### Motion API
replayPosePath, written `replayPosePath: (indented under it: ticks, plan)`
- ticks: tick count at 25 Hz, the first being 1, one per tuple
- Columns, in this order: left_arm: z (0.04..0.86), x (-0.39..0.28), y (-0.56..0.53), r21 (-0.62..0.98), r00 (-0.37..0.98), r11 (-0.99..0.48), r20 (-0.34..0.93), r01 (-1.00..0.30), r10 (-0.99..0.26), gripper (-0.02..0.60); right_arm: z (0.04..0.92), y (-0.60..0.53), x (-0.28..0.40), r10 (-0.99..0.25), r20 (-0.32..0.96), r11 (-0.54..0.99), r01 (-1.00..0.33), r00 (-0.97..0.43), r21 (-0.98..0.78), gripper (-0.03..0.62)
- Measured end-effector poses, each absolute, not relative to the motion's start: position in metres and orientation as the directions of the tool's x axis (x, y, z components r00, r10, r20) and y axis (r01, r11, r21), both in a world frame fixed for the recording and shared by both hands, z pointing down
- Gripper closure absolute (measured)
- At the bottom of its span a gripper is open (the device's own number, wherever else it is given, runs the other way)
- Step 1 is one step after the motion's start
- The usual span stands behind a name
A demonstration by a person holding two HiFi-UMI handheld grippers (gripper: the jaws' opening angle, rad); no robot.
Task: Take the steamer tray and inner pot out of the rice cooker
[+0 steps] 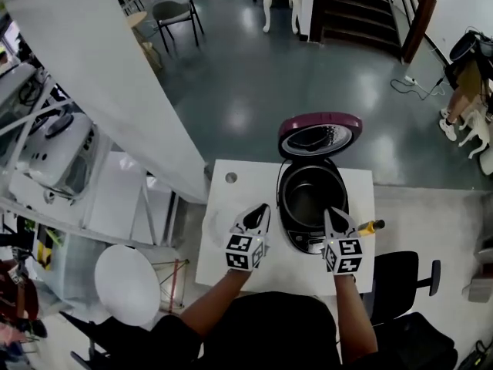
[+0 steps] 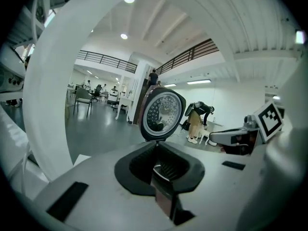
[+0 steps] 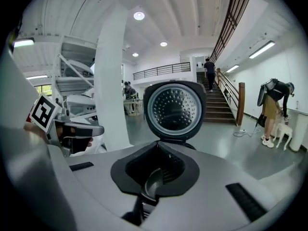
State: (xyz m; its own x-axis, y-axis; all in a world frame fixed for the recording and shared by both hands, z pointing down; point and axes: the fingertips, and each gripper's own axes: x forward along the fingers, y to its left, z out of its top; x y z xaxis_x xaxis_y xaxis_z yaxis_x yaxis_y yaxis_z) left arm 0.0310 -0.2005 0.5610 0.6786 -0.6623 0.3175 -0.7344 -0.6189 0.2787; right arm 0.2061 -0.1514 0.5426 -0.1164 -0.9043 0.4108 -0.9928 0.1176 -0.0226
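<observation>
The rice cooker (image 1: 312, 206) stands on a white table (image 1: 223, 268) with its maroon lid (image 1: 320, 133) swung up. Its dark inner pot (image 1: 308, 195) sits in the body. My left gripper (image 1: 262, 210) hovers just left of the cooker and my right gripper (image 1: 330, 213) over its front right rim. Both are shut, with nothing visible between the jaws. In the left gripper view the closed tips (image 2: 156, 146) point at the lid's perforated inner plate (image 2: 162, 113); the right gripper view shows the same plate (image 3: 176, 109) past its tips (image 3: 156, 146). A pale round shape (image 1: 218, 226) lies left of the cooker, too faint to identify.
A yellow-handled object (image 1: 370, 226) lies at the table's right edge and a small round disc (image 1: 231, 177) at its far left corner. A black chair (image 1: 404, 280) stands to the right, a white stool (image 1: 127, 284) and a white pillar (image 1: 108, 68) to the left.
</observation>
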Motion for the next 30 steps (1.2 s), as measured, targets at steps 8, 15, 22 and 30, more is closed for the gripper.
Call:
replayPosePath:
  ticks: [8,15,22,30]
  plan:
    - [0.572,0.095,-0.198,0.248,0.66,-0.615,0.366,-0.749,-0.656,0.568,0.555,-0.148,0.291,-0.896,0.436,0.087,-0.996,-0.087,-0.019,0.591]
    - [0.598,0.113,-0.211,0.192,0.584,-0.563,0.435,-0.804,-0.685,0.568,0.585,-0.164,0.325,-0.859,0.494,0.141,-0.99,-0.133,-0.022,0.591]
    - [0.629,0.114,-0.234,0.151,0.513,-0.518,0.519,-0.842,-0.684,0.566,0.616,-0.188,0.335,-0.807,0.56,0.197,-0.98,-0.186,-0.042,0.589]
    - [0.667,0.115,-0.247,0.125,0.482,-0.524,0.611,-0.842,-0.628,0.481,0.653,-0.212,0.337,-0.735,0.639,0.237,-0.969,-0.227,-0.072,0.465]
